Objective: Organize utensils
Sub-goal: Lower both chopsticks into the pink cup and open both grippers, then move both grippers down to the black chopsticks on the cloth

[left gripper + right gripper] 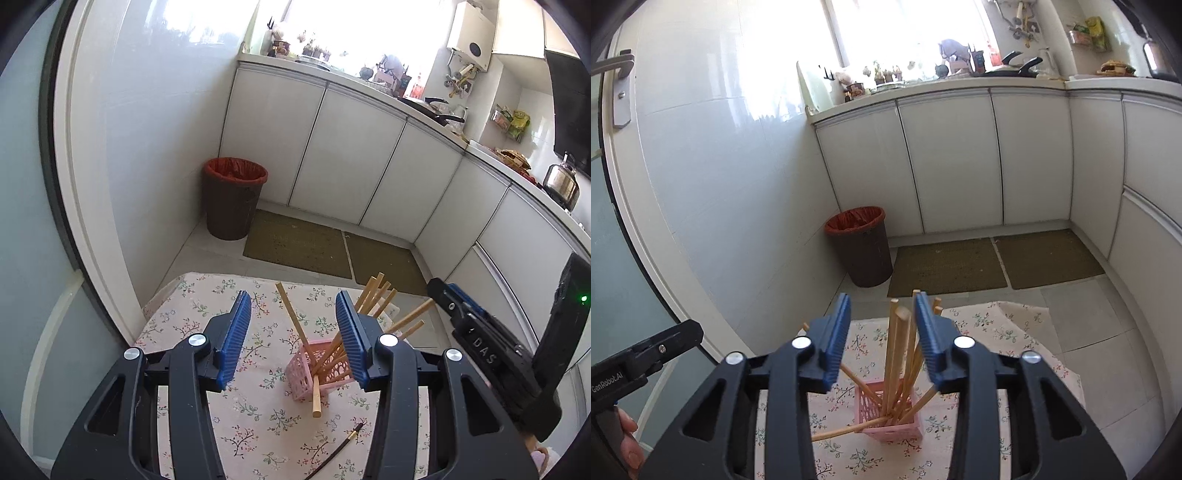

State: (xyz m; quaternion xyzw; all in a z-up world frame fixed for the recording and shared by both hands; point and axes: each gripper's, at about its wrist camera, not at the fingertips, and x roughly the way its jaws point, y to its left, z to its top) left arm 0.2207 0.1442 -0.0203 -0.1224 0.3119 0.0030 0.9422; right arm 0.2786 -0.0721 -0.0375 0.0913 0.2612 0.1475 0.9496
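**Chopsticks mostly in the holder, one strand left on the table**

Both grippers hover with fingers spread and empty: the left gripper (293,328) and the right gripper (882,334) each frame the pink holder (314,369), which stands mid-table on the floral table (192,317). Wooden chopsticks (897,354) splay inside it, some leaning far out. A dark stick (338,452) lies near the table's near edge. Judging by this, gather the leaning sticks upright gently, without tipping the light holder.

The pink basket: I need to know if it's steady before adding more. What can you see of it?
The pink basket is a small square holder, seemingly plastic, with lattice-pierced walls. It stands upright on the floral tablecloth. Wooden chopsticks fan out of its open top, and one pokes sideways through a wall. No gripper touches it.
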